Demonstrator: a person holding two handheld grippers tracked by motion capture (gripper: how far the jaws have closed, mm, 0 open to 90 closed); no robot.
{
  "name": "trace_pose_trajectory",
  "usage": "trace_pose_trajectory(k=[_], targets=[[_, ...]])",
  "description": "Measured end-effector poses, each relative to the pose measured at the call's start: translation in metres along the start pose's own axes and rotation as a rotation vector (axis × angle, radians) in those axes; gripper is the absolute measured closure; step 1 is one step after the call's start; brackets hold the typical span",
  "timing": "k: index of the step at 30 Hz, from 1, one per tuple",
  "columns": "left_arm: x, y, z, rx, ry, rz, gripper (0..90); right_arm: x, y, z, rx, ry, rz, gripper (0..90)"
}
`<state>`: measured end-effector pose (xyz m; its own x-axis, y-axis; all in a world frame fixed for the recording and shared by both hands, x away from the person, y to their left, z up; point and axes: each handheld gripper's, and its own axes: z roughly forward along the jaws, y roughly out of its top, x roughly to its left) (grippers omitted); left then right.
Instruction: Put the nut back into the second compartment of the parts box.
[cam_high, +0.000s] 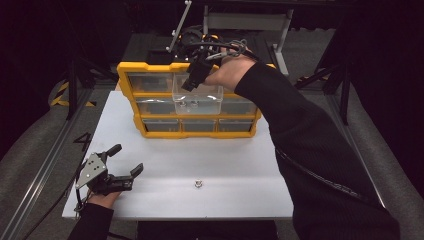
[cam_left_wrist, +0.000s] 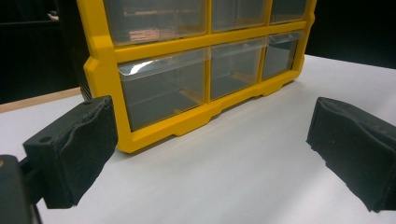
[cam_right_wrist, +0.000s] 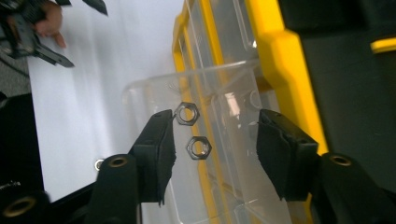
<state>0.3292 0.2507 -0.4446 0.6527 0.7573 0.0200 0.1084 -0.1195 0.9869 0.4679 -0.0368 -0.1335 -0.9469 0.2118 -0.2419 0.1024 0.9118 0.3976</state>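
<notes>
Two nuts (cam_right_wrist: 192, 132) lying in the pulled-out clear drawer (cam_high: 197, 95) of the yellow organizer (cam_high: 127, 75). Right gripper (cam_high: 192, 82) above them, pointing down, partly open, holding nothing, arm stretched forward. Left gripper (cam_high: 125, 162) wide open, resting low on the desk (cam_high: 240, 155).

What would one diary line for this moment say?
right gripper: open over pulled-out clear drawer | two nuts in drawer | left gripper: open, empty | one nut on table
</notes>
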Motion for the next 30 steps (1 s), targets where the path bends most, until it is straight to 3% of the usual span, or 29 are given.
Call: trace_pose_trajectory(k=[5, 11, 21, 30], targets=[[0.0, 0.0, 0.0, 0.007, -0.004, 0.0, 2.6, 0.022, -0.007, -0.021, -0.04, -0.008, -0.025, 37.1], [-0.001, 0.0, 0.001, -0.001, 0.0, -0.002, 2.6, 0.044, -0.024, -0.021, -0.065, 0.003, -0.044, 29.8], [-0.002, 0.0, 0.002, 0.0, 0.0, -0.005, 2.6, 0.078, -0.06, 0.006, -0.087, 0.032, -0.057, 19.3], [-0.002, 0.0, 0.002, 0.001, 0.001, -0.005, 2.5, 0.094, -0.082, 0.043, -0.043, 0.08, -0.051, 18.0]])
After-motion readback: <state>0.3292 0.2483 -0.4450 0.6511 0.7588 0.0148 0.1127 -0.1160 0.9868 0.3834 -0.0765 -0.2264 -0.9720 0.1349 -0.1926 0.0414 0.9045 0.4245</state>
